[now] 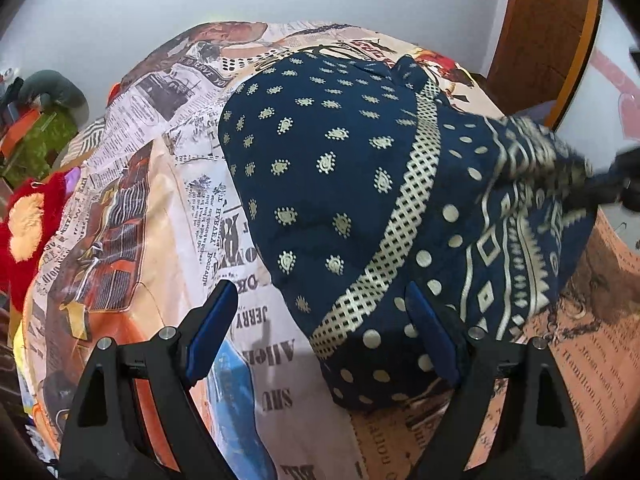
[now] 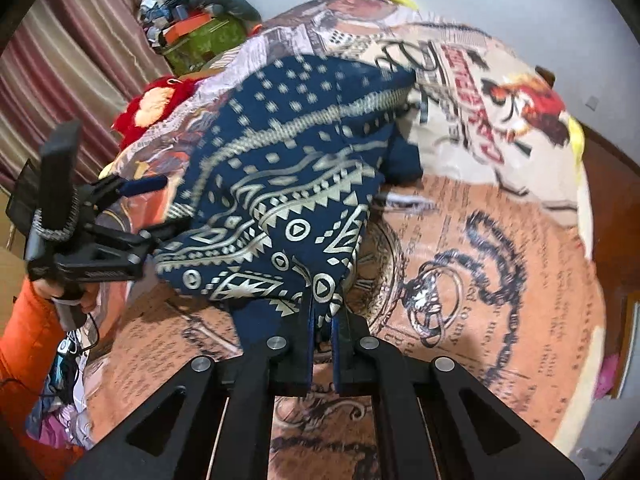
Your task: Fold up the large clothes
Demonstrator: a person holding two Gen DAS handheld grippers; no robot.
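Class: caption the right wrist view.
Right gripper pinches navy patterned garment above printed bedspread.

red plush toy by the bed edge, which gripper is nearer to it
Left. The open left gripper hangs over the bedsheet on the red plush toy side; the right gripper grips the blue garment farther away.

Navy garment (image 1: 340,168) with cream dots and geometric borders; newsprint-patterned bedsheet (image 1: 160,184) in beige, orange, black.
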